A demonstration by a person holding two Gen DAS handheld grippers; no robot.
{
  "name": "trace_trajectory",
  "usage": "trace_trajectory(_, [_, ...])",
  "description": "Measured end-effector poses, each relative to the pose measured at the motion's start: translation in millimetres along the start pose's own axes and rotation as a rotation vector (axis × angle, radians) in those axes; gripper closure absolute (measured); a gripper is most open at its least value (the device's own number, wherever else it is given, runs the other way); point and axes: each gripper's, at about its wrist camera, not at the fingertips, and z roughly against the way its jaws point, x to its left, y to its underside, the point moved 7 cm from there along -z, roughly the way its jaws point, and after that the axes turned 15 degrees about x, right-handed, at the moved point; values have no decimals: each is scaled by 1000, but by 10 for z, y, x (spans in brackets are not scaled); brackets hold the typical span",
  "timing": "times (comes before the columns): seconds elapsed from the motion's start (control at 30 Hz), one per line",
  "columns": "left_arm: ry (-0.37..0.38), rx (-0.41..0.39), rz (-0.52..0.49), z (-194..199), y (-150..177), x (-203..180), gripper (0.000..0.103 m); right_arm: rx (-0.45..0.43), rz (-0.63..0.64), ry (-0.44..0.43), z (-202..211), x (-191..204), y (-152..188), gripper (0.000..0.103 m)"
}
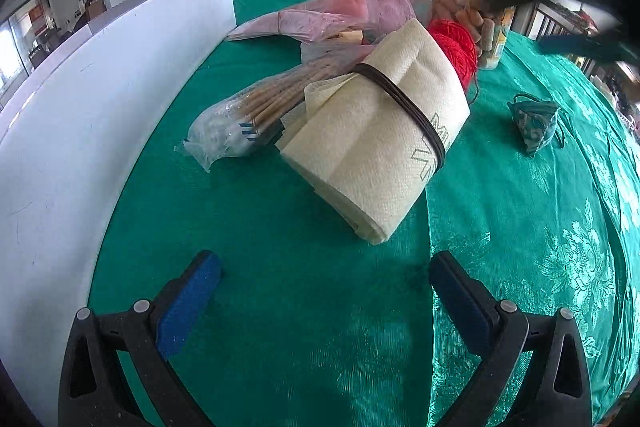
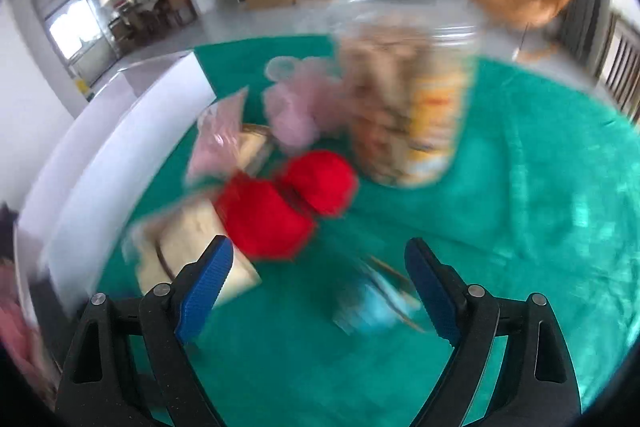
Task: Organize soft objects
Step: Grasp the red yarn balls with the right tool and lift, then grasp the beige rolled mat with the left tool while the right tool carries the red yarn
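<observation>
Hovering wide apart: left gripper (image 1: pixel 324 279) near cream cloth roll (image 1: pixel 376 143); right gripper (image 2: pixel 320 267) empty.

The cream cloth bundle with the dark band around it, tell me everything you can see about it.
The cream cloth bundle is a folded, loosely rolled length of pale yellow woven fabric, soft-looking, with layered edges showing at its near end. A dark elastic band cinches it across the middle, and grey printed lettering sits beside the band. It lies flat on the green tablecloth, angled away, resting against the bagged wooden sticks and close to the red yarn. Neither gripper touches it.
</observation>
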Motion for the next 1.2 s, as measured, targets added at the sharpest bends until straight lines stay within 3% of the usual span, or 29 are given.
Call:
trace_trajectory(0.1, [0, -1, 1, 5, 4, 1, 0, 67, -158, -26, -378, 39, -240, 15])
trace_trajectory(0.3, [-1, -3, 3, 21, 33, 0, 0, 200, -219, 16, -856, 100, -183, 18])
trace_trajectory(0.33, [-1, -3, 3, 21, 33, 0, 0, 194, -212, 12, -848, 112, -170, 30])
trace_trajectory(0.37, [-2, -3, 3, 22, 33, -3, 0, 184, -176, -6, -808, 173, -178, 52])
trace_trajectory(0.5, [-1, -4, 4, 27, 36, 0, 0, 100, -99, 64, -538, 230, -214, 53])
trace_trajectory(0.67, [-1, -4, 4, 25, 35, 0, 0, -23, -60, 22, 24, 212, -171, 53])
trace_trajectory(0.8, [-1, -4, 5, 24, 33, -2, 0, -50, 11, 53, 433, 43, 138, 53])
trace_trajectory(0.93, [-1, -4, 5, 23, 32, -1, 0, 22, 26, 102, 567, -397, 517, 52])
trace_trajectory(1.07, [-1, -4, 5, 25, 31, 2, 0, 104, 23, 231, 560, -993, 1120, 52])
trace_trajectory(1.2, [-1, -4, 4, 26, 29, 4, 0, 121, 15, 350, 509, -1390, 1508, 52])
